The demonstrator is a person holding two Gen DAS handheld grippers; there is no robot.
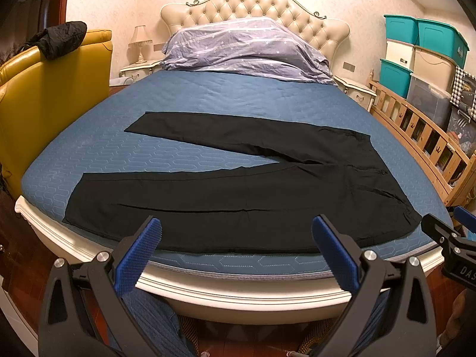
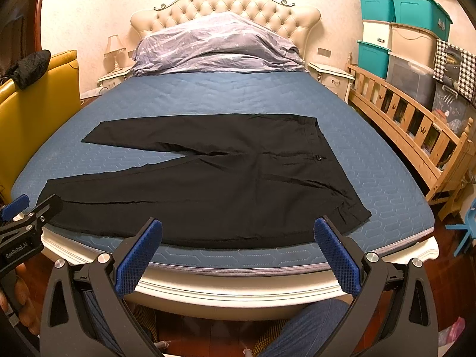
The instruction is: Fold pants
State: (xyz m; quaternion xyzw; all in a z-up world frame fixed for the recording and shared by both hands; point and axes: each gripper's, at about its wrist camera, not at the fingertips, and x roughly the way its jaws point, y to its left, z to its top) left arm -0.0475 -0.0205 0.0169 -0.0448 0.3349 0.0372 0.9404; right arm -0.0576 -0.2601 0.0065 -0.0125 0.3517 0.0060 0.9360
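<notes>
Black pants (image 1: 238, 196) (image 2: 208, 190) lie flat on the blue mattress (image 1: 238, 98) (image 2: 238, 95), waistband to the right, both legs spread apart toward the left. My left gripper (image 1: 236, 238) hovers open over the foot edge of the bed, just short of the near leg, holding nothing. My right gripper (image 2: 238, 238) is open too, at the same edge below the hip area. The right gripper (image 1: 446, 238) shows at the right margin of the left wrist view, and the left gripper (image 2: 26, 217) at the left margin of the right wrist view.
A folded striped duvet (image 1: 247, 47) lies against the tufted headboard (image 1: 255, 3). A yellow armchair (image 1: 44, 89) stands left of the bed, a wooden crib rail (image 1: 422, 131) and stacked storage bins (image 1: 422, 50) on the right. The person's legs (image 2: 306, 327) are below the bed frame.
</notes>
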